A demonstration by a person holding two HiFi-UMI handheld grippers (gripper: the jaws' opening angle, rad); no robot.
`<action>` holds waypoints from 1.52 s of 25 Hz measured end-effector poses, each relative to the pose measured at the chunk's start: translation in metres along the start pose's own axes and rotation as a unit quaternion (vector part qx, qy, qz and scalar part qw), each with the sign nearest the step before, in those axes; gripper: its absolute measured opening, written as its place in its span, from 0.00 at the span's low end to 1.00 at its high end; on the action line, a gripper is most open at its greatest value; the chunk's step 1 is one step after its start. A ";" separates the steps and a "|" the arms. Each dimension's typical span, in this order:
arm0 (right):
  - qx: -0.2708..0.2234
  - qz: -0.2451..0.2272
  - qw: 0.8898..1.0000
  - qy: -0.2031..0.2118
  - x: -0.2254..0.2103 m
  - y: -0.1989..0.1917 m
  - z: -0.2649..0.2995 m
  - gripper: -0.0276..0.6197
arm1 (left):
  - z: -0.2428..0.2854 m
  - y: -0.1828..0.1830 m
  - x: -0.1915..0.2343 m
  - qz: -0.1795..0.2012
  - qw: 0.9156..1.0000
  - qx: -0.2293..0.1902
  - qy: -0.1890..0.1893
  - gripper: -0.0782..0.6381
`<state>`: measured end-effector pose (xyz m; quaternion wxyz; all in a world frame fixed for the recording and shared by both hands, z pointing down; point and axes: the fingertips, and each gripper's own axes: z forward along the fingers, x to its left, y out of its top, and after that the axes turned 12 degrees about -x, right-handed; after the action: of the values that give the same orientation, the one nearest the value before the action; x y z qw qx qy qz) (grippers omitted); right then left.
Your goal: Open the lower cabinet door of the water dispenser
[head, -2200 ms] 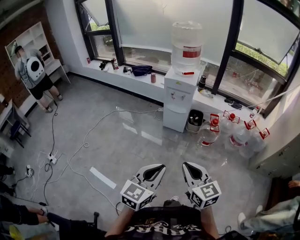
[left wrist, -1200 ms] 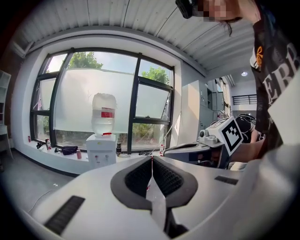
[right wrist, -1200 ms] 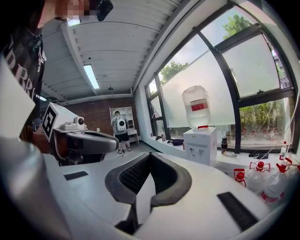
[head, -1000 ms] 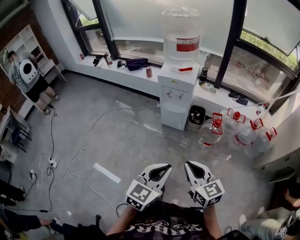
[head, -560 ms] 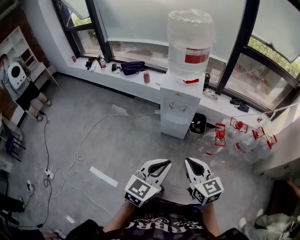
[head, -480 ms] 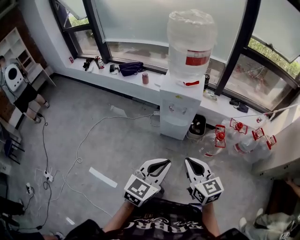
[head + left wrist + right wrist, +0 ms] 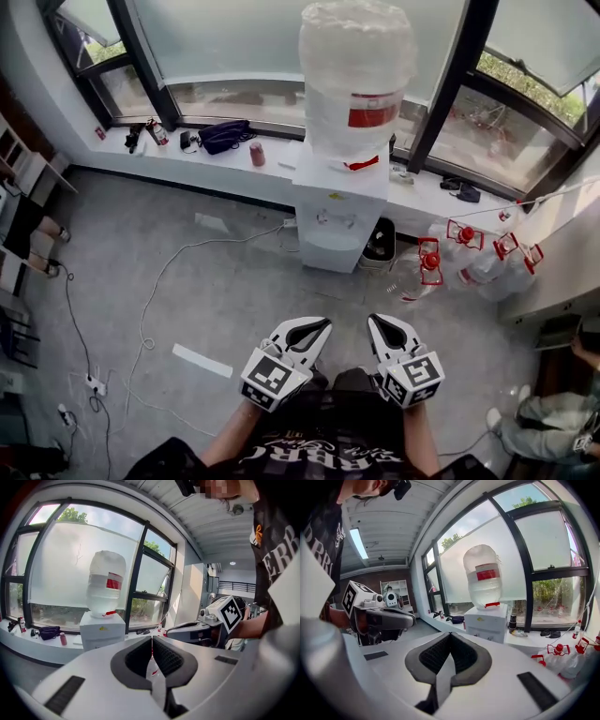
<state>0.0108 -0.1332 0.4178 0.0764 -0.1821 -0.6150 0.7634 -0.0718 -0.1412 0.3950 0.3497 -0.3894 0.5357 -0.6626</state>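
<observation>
The dispenser point(image 7: 339, 187) is showing larger in the head view than a second ago, so the approach is continuing. The left tongs point(image 7: 317, 326) and right tongs point(image 7: 378, 324), both closed and empty, are hanging well apart from its shut lower door point(image 7: 325, 255).

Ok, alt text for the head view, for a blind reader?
The left gripper and right gripper, both shut and empty, point toward a white water dispenser topped with a bottle, across grey floor by the windows. Its lower door looks closed; red-capped bottles stand to its right.
</observation>
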 end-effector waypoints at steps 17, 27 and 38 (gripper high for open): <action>0.047 -0.037 0.998 -0.026 -0.223 -0.072 0.100 0.07 | 0.182 -0.050 0.060 0.003 0.999 0.030 -0.014 0.14; 0.124 -0.067 0.990 0.029 -0.325 -0.226 0.187 0.20 | 0.280 -0.147 0.096 0.026 0.996 0.084 -0.005 0.14; 0.193 -0.088 0.976 0.057 -0.398 -0.389 0.272 0.30 | 0.355 -0.266 0.164 0.009 0.990 0.140 0.032 0.14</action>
<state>0.2347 -0.4262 0.9157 0.2120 -0.1519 -0.4642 0.8465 0.1578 -0.3924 0.7227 0.3892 -0.3109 0.4521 -0.7399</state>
